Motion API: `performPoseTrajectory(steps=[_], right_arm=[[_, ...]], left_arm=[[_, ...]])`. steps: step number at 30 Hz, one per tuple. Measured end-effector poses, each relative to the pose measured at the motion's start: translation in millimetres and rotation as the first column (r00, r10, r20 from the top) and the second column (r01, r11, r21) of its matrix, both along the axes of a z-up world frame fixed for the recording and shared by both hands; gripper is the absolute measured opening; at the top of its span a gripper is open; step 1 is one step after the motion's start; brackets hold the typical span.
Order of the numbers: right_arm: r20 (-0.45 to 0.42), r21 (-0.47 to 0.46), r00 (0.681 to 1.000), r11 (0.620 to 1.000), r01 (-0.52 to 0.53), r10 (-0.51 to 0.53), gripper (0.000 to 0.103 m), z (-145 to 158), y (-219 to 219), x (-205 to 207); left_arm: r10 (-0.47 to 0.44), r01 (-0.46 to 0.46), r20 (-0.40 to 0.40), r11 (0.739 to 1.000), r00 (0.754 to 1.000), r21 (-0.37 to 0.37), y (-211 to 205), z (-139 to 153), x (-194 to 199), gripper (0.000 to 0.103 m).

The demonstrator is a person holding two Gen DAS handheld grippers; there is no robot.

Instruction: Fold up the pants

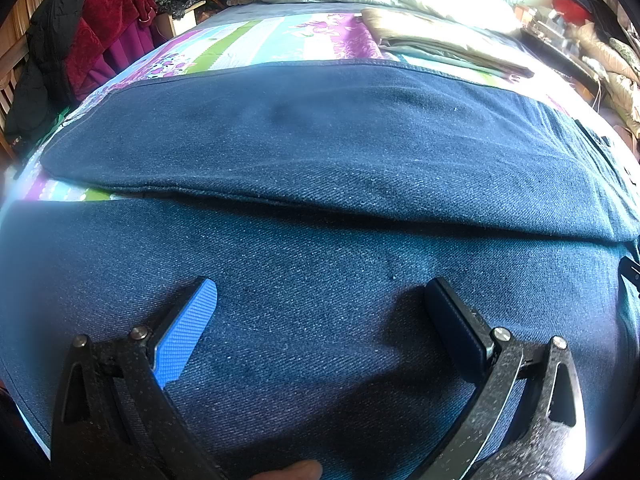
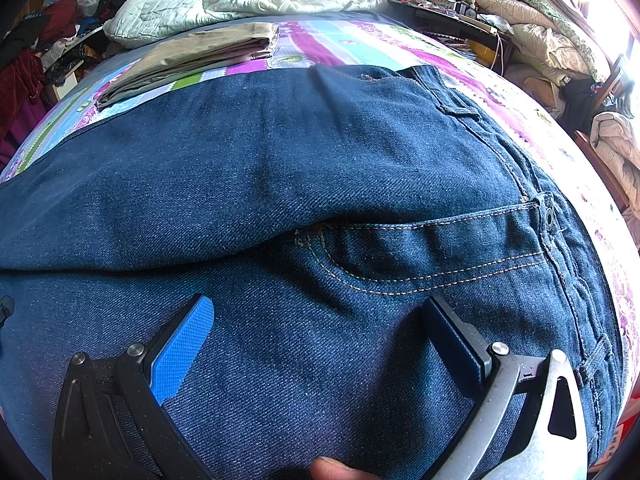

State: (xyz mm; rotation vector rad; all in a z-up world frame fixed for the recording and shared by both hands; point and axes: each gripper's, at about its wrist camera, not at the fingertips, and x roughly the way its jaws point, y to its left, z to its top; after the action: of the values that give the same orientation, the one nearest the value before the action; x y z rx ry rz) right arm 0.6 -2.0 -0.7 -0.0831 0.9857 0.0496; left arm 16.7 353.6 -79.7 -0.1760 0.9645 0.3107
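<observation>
The jeans (image 2: 320, 152) lie flat across the bed (image 2: 340, 46), legs to the left, waistband to the right, dark denim with orange stitching. The 2 legs lie side by side, so no fold looks made. The left hand-held gripper (image 1: 320, 292) and right hand-held gripper (image 2: 320, 312) hover wide apart, holding nothing.

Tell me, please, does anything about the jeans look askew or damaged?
Nothing stands out: the jeans lie flat on the bedspread, legs side by side, with both open grippers over the denim.
</observation>
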Motion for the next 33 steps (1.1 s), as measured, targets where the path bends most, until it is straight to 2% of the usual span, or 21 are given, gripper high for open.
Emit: performPoseTrajectory(steps=[33], right_arm=[[0.0, 0.0, 1.0, 1.0, 0.0, 0.0, 0.103, 0.4, 0.4, -1.0]], left_arm=[[0.002, -0.002, 0.002, 1.0, 1.0, -0.003, 2.5, 0.5, -1.2, 0.103]])
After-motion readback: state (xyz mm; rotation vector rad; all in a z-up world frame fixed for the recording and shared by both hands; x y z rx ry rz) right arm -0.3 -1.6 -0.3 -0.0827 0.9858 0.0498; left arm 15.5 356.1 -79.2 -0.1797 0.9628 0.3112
